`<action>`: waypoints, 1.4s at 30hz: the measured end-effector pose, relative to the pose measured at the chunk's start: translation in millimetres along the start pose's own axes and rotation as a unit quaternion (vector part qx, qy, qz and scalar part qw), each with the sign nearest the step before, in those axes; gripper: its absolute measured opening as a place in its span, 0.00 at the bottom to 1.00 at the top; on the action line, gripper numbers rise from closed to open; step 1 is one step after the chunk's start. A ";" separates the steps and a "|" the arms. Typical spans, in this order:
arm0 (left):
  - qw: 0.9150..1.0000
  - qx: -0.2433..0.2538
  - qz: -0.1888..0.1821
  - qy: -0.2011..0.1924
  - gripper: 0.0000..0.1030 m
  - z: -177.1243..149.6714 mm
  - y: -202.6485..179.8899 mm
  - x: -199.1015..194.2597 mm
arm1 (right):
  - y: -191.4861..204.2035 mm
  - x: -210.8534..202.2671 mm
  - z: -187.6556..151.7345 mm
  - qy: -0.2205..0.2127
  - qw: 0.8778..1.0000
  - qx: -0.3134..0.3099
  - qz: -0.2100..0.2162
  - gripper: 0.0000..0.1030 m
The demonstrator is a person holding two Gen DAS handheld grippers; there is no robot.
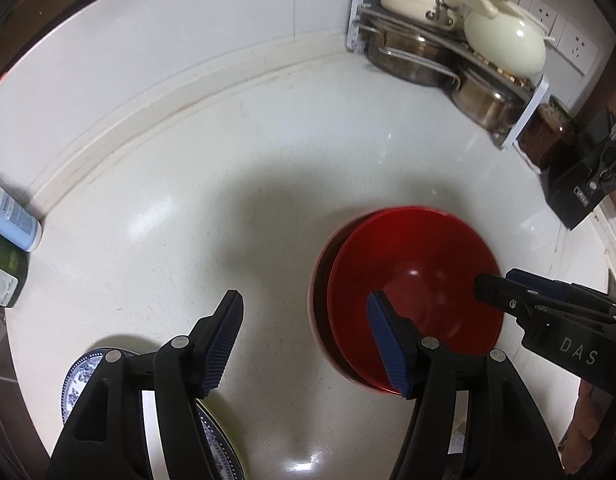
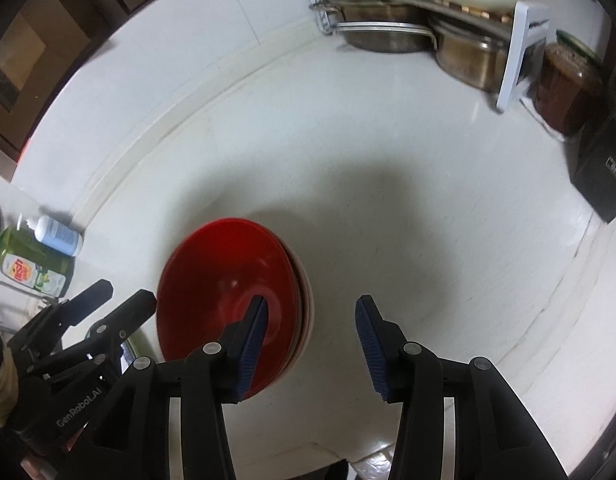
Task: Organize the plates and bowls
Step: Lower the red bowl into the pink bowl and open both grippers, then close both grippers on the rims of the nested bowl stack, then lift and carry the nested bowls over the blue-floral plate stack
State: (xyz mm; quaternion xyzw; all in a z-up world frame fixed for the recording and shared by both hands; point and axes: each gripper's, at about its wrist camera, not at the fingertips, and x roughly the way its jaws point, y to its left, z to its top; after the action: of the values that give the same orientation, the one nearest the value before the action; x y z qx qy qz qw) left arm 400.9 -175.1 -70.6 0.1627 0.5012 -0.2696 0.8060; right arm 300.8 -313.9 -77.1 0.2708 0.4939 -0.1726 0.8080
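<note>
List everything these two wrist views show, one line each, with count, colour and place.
Glossy red round bowls: at least two, nested, mid-counter; a paler rim shows beneath.
Blue-and-white patterned plates: count unclear, near edge, under the left tongs.
White counter: one, glossy.
White corner rack: one, far right corner.
Steel pots: at least two, under the rack.
Cream lidded pots: two, on the rack.
Dark brown jar: one, right of the rack.
Black box: one, right edge.
White-blue pump bottle: one, far left.
Green dish soap bottle: one, beside it.
Left tongs: black, blue pads, open, empty.
Right tongs: same, open, empty.
</note>
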 end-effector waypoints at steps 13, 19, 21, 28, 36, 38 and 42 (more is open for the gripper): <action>0.999 0.010 -0.007 0.046 0.62 0.6 0.2 29.9 | -5.8 35.9 -1.8 0.051 0.998 0.026 0.005 0.45; 0.998 0.010 -0.011 0.058 0.61 3.0 0.8 42.2 | -7.9 48.8 -7.4 0.071 0.997 0.033 0.001 0.44; 0.998 0.011 -0.012 0.060 0.60 4.2 1.8 45.0 | -8.4 51.7 -8.8 0.076 0.996 0.035 -0.003 0.41; 0.995 -0.007 -0.061 0.075 0.38 4.3 7.0 51.4 | -4.4 54.7 -10.2 0.082 0.996 0.031 0.004 0.26; 0.991 -0.029 -0.086 0.095 0.28 3.7 6.9 54.5 | 1.0 55.0 -10.4 0.084 0.996 0.033 0.001 0.22; 0.991 -0.034 -0.087 0.097 0.28 3.1 8.3 53.9 | -3.0 51.9 -9.3 0.083 0.996 0.030 -0.003 0.22; 0.992 -0.040 -0.085 0.089 0.28 1.3 10.4 47.6 | -2.2 48.3 -9.3 0.081 0.996 0.026 -0.007 0.22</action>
State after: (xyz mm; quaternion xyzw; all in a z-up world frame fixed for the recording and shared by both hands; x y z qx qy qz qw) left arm 424.9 -180.4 -112.7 0.1099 0.5937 -0.3014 0.7380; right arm 314.9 -310.6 -124.2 0.3017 0.5548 -0.1688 0.7568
